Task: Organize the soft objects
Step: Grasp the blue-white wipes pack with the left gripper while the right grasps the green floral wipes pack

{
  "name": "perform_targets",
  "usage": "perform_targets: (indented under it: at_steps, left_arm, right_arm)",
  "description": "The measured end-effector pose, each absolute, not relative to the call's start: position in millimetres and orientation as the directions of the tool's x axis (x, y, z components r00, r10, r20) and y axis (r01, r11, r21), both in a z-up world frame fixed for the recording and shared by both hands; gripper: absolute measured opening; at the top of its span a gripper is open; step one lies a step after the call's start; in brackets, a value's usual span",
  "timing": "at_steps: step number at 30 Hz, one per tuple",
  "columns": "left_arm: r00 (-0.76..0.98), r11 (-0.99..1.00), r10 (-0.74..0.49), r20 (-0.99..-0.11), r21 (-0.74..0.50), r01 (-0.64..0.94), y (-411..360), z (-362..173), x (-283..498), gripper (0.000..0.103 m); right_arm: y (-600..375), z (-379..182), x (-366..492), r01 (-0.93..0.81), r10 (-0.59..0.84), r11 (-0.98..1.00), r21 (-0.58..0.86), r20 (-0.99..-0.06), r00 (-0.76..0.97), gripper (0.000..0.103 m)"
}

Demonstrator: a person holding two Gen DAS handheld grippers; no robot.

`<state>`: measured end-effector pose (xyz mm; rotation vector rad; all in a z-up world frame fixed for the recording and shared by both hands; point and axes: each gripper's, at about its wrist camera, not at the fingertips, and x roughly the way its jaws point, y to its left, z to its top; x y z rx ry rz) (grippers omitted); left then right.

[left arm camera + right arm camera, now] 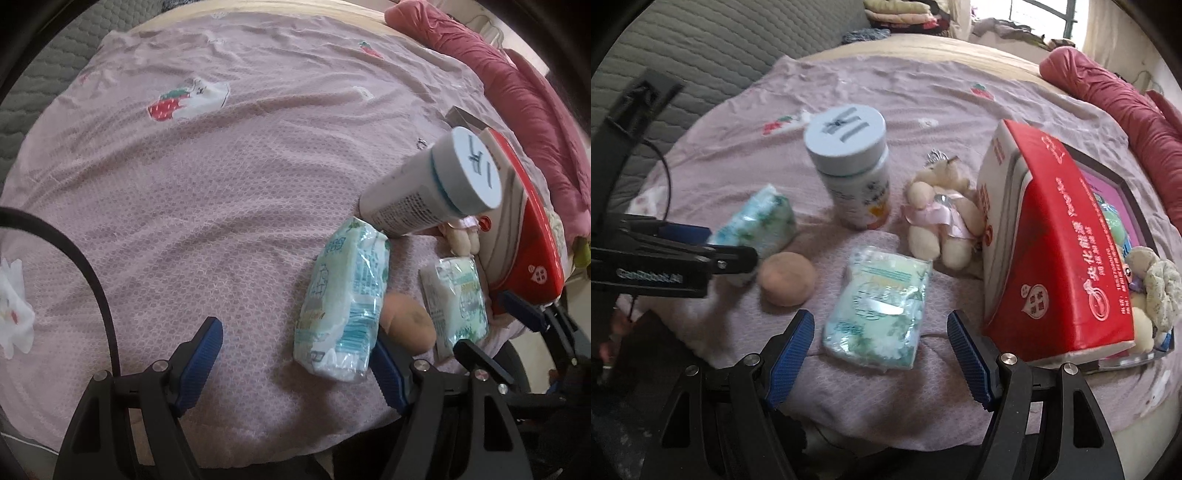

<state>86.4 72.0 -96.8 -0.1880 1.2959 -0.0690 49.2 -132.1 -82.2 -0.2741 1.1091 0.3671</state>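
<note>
Two green-white tissue packs lie on the pink bedspread: one (pixel 877 306) right in front of my open right gripper (pixel 881 356), the other (pixel 757 225) to its left, also in the left wrist view (pixel 345 306). A tan round sponge (pixel 786 278) lies between them. A small cream teddy bear in a pink dress (pixel 942 218) lies beside a red box (pixel 1052 258), which holds several soft toys (pixel 1152 280). My left gripper (pixel 295 360) is open and empty, its right finger next to the near tissue pack.
A white bottle with a pale blue lid (pixel 853 166) stands behind the packs. A red quilt (pixel 1126 110) lies along the right edge of the bed. A grey padded headboard (pixel 720 40) is at the far left. A white tissue (pixel 13 317) lies left.
</note>
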Motion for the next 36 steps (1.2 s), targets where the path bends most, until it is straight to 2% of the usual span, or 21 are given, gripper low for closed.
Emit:
perform_targets:
  at_steps: [18,21,23,24,26,27,29,36]
  left_arm:
    - [0.241,0.986,-0.136,-0.961,-0.156,-0.066,55,-111,117,0.075]
    - [0.249,0.983,-0.153,-0.956,-0.172,-0.058,53,-112,119,0.068]
    - [0.255,0.983,-0.157,-0.954,-0.176,-0.054,53,-111,118,0.058]
    - [0.257,0.982,-0.164,-0.952,-0.183,-0.050,52,-110,117,0.055]
    - [0.258,0.976,-0.191,-0.947,-0.211,-0.052,54,-109,115,0.042]
    - [0.258,0.973,-0.204,-0.944,-0.225,-0.053,54,-109,115,0.040]
    - [0.259,0.971,-0.211,-0.943,-0.233,-0.055,54,-109,114,0.033]
    - [0.287,0.962,-0.235,-0.929,-0.265,-0.069,58,-103,108,0.029]
  right_arm:
    - [-124,-107,61,-0.373,0.114,0.927,-0.041,-0.916,0.386,0.077]
    - [-119,-112,61,-0.386,0.090,0.920,-0.070,-0.921,0.380,0.076]
    - [-118,-114,61,-0.393,0.084,0.916,-0.077,-0.923,0.376,0.075]
    - [-118,-114,61,-0.394,0.087,0.916,-0.073,-0.923,0.375,0.073]
    - [-119,-113,61,-0.400,0.109,0.915,-0.049,-0.925,0.363,0.063]
    - [-118,-112,60,-0.405,0.116,0.913,-0.046,-0.924,0.364,0.057]
    - [-117,-112,59,-0.410,0.120,0.911,-0.043,-0.924,0.364,0.055]
    - [-124,-101,59,-0.407,0.160,0.914,-0.005,-0.915,0.371,0.050]
